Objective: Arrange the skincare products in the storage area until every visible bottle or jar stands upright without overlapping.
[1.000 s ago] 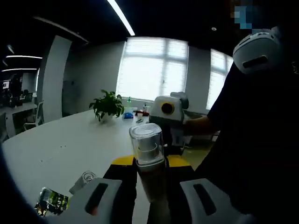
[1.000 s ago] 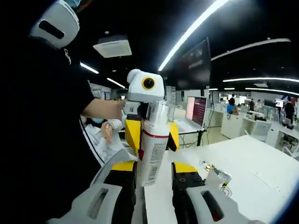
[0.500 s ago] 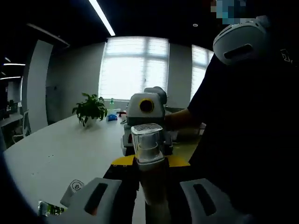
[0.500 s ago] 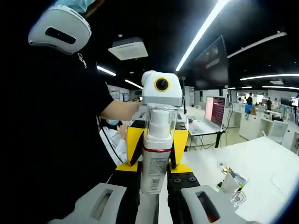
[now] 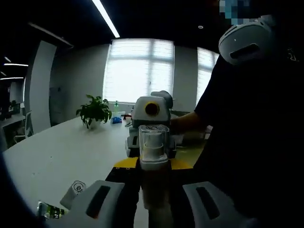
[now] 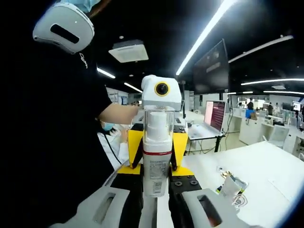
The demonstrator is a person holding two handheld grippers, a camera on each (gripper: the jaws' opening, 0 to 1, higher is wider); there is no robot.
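- An open-plan office, lit by long ceiling light strips running overhead above the claw.
- Ahead and to the right of the right claw, rows of desks with computer monitors; people sit and stand among them far off.
- A large dark screen hangs high, right of the claw.
- A ceiling air-conditioning vent sits above, to the left.
- Beyond the left claw, a long white meeting table stretches away, with a potted plant at its far end before big bright windows.
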